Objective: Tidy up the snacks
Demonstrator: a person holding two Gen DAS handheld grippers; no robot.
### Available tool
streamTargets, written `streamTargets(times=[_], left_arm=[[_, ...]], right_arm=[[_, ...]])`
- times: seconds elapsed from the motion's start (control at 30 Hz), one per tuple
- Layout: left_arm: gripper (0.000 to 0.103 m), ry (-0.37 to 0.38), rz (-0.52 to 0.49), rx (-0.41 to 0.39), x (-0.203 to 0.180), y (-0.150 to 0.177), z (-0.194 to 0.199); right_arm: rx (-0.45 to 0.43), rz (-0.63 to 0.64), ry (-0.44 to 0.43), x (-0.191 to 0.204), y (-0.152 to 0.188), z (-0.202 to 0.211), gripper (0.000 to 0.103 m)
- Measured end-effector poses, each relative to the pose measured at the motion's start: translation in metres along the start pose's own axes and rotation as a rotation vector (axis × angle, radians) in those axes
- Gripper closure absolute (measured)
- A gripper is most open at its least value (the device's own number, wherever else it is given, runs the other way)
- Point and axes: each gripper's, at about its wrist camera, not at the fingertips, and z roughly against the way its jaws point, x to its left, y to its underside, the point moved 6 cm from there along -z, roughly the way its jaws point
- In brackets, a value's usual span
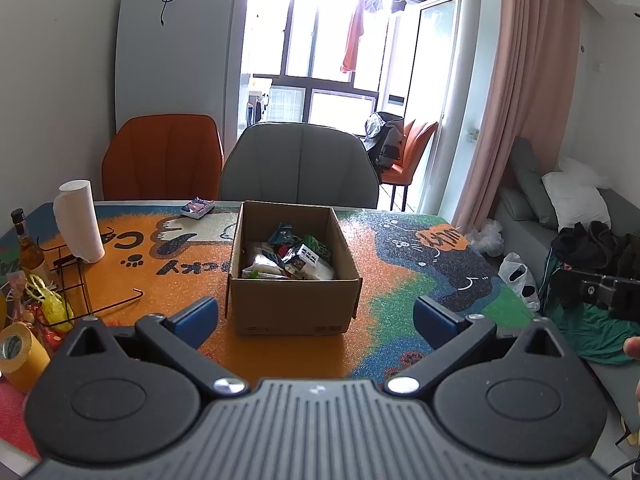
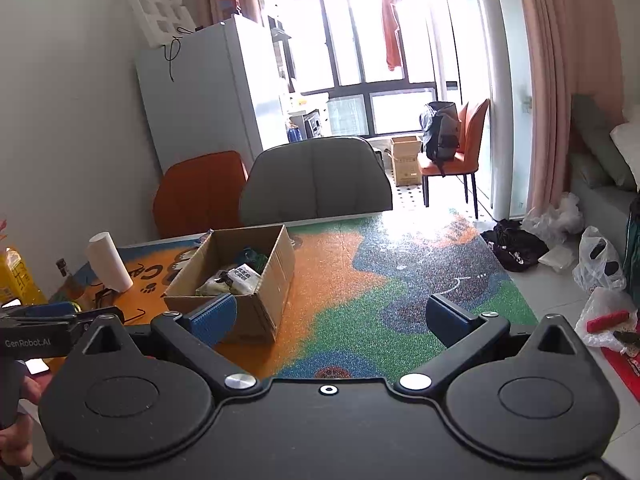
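Note:
An open cardboard box [image 1: 294, 304] stands mid-table on a colourful cartoon mat, with several snack packets [image 1: 296, 258] inside. The same box [image 2: 256, 280] shows at the left of the right wrist view, its packets [image 2: 240, 276] visible. One blue-and-white snack packet [image 1: 197, 207] lies loose at the table's far edge, behind the box to the left. My left gripper [image 1: 316, 318] hangs open just before the box's front wall, nothing between its fingers. My right gripper [image 2: 334, 316] is open too, empty, over the mat to the right of the box.
A paper towel roll [image 1: 78, 220] on a wire rack, a bottle [image 1: 28, 248], yellow items and a tape roll [image 1: 18, 354] crowd the table's left. Orange chair [image 1: 162, 156] and grey chair [image 1: 300, 164] stand behind the table. Bags and clothes lie on the floor [image 2: 560, 248] at right.

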Motion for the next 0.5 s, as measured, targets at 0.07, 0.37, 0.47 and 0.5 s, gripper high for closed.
streamTargets(times=[0.07, 0.37, 0.47, 0.5], left_arm=[[0.000, 0.002, 0.000, 0.002, 0.0003, -0.0001, -0.0004], [0.000, -0.003, 0.005, 0.001, 0.0033, 0.0008, 0.0002], [0.000, -0.005, 0.010, 0.004, 0.0050, 0.0017, -0.0005], [0.000, -0.005, 0.011, 0.005, 0.0050, 0.0019, -0.0007]], right_arm=[[-0.002, 0.003, 0.002, 0.0015, 0.0006, 0.0002, 0.000], [0.004, 0.008, 0.004, 0.0034, 0.0033, -0.0019, 0.000], [0.006, 0.008, 0.004, 0.0040, 0.0036, -0.0019, 0.000], [0.006, 0.008, 0.003, 0.0044, 0.0036, -0.0014, 0.000]])
